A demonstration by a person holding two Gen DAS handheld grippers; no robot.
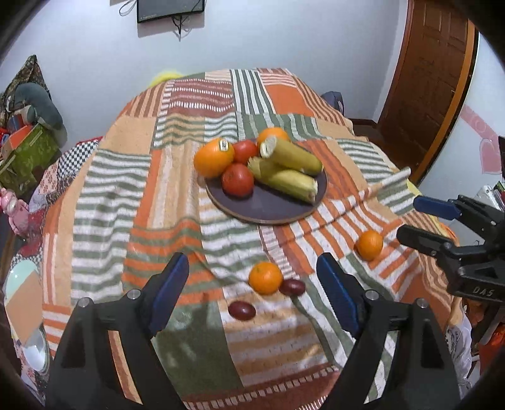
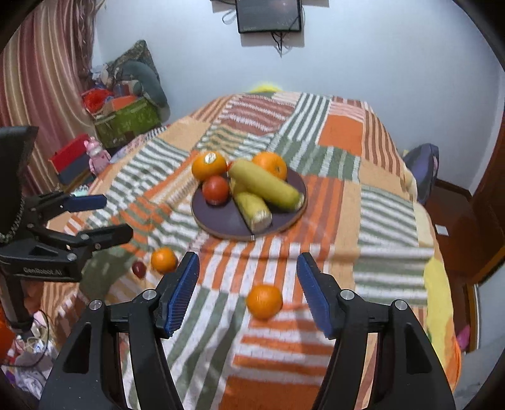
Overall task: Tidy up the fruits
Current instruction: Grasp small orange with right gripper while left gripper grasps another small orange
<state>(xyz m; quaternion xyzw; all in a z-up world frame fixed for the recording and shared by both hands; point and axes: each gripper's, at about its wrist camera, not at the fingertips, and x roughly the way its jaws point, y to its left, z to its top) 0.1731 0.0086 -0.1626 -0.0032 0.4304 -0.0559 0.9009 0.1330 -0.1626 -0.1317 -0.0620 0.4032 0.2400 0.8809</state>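
A dark round plate (image 1: pixel 271 217) on the striped cloth carries two oranges (image 1: pixel 213 157), two tomatoes (image 1: pixel 237 179) and two corn cobs (image 1: pixel 290 154). In front of it lie a small orange (image 1: pixel 265 278) and two dark red fruits (image 1: pixel 292 287), all between and just beyond the fingers of my left gripper (image 1: pixel 252 261), which is open and empty. Another small orange (image 2: pixel 264 301) lies on the cloth between the fingers of my right gripper (image 2: pixel 247 258), open, its pads clear of the fruit. Each gripper shows at the edge of the other's view.
The patchwork cloth (image 2: pixel 331 202) is rumpled, with folds near the plate. A green box (image 2: pixel 126 121) with clutter stands at the back left by a striped curtain. A wooden door (image 1: pixel 435 79) is at the right, and a screen (image 2: pixel 268 15) hangs on the wall.
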